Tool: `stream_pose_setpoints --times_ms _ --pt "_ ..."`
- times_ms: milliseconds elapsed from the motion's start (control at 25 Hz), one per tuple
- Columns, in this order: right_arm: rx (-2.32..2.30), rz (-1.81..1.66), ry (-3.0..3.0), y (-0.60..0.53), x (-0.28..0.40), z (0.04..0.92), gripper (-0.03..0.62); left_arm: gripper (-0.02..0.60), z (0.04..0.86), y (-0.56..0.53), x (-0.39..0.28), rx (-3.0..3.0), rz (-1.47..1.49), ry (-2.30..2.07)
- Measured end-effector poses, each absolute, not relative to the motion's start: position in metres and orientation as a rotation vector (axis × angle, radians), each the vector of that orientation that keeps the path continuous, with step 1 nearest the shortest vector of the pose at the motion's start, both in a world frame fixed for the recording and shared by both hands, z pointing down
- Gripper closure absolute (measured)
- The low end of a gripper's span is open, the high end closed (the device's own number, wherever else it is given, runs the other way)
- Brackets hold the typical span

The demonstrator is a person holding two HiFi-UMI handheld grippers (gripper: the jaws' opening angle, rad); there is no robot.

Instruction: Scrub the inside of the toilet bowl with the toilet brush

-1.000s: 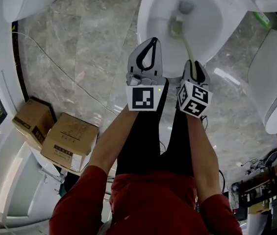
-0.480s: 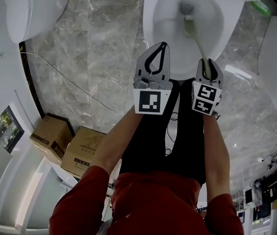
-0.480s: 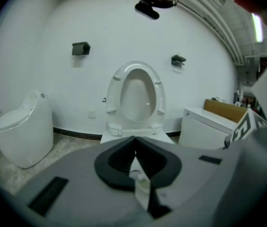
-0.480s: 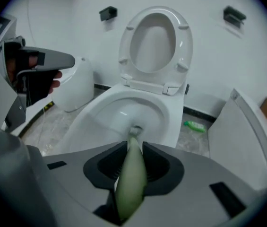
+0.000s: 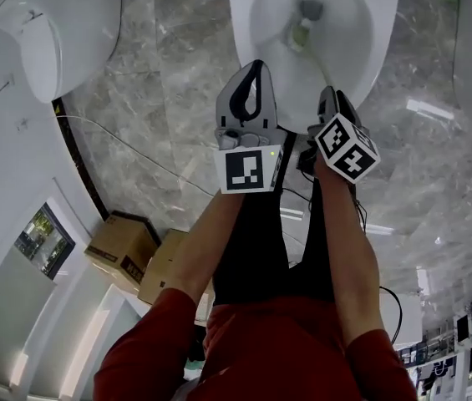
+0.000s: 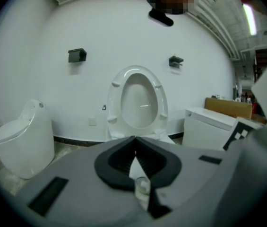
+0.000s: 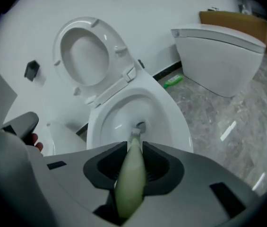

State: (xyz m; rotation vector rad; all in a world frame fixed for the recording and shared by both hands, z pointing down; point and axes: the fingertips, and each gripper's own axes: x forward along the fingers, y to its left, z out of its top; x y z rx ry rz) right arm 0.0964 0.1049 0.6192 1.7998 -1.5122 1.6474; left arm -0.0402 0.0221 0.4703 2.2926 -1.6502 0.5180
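A grey marble floor (image 5: 160, 98) fills the head view, seen steeply from above. At the top centre is the white bowl (image 5: 240, 7), with its seat (image 7: 83, 56) raised against the wall. A second toilet (image 5: 60, 32) stands at top left, well apart. Two boxes (image 5: 123, 245) lie at lower left. A person in red sleeves reaches both arms toward the bowl.

The left gripper (image 5: 256, 65) hovers over the bowl's near rim. Its jaws are closed tip to tip with nothing between them.

The right gripper (image 5: 330, 96) is just beside it, jaws clamped on the pale green handle of the brush (image 5: 301, 33). The handle slants down from the jaws into the bowl. The brush head sits at the bottom, right next to the drain; whether it presses on the porcelain cannot be told.

This looks like the scrubbing step itself, working the lowest part of the bowl. The next move probably calls for a firm hold on the handle while the head sweeps up the side walls and under the rim.
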Motion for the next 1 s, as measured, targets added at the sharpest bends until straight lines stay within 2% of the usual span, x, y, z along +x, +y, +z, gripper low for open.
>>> stream_pose_setpoints --times_ms 280,480,680,1000 --pt "2.014 1.788 -1.314 0.089 0.069 0.626 0.496 0.581 0.49 -0.015 -0.08 2.496 0.636 -1.463" --pt "2.23 1.925 -1.134 0.064 0.043 0.624 0.496 0.581 0.483 -0.048 -0.107 2.645 0.602 -1.355" --pt "2.355 2.012 -1.047 0.037 0.029 0.611 0.496 0.581 0.477 -0.065 -0.113 2.683 0.59 -1.318" --pt "2.418 1.954 -0.791 0.083 0.039 0.652 0.496 0.581 0.488 -0.071 -0.105 2.664 0.603 -1.252"
